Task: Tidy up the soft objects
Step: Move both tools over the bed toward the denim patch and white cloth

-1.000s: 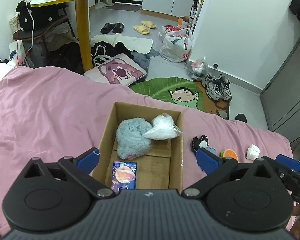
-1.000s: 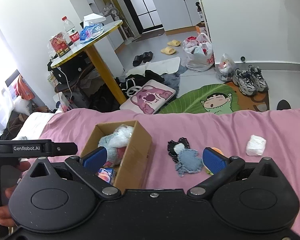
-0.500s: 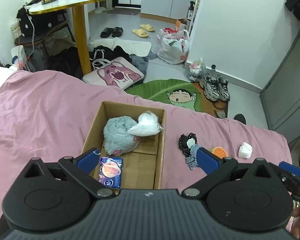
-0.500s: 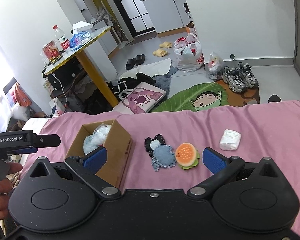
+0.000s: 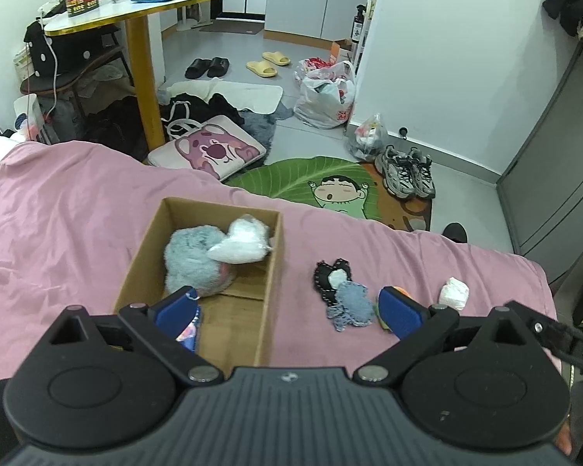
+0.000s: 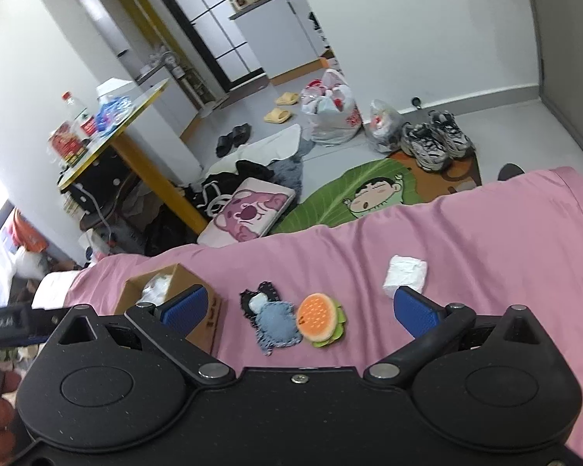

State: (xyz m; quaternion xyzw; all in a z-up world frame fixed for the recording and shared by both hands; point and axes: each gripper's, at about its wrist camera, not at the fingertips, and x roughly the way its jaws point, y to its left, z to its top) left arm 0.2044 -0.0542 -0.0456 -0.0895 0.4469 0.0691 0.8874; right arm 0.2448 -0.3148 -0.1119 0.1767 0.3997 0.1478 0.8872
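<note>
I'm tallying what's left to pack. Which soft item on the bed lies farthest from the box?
The white wrapped bundle: it lies alone, beyond the burger plush and denim patch from the cardboard box.

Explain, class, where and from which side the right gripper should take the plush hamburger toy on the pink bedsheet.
Probably across the round plush hamburger toy at its soft sides, coming from above. It lies flat, orange bun up, its left edge against the denim patch, so the open right gripper should straddle front to back.

Each black tool (image 5: 287, 312) (image 6: 299, 308) has blue pads and silver screws.
</note>
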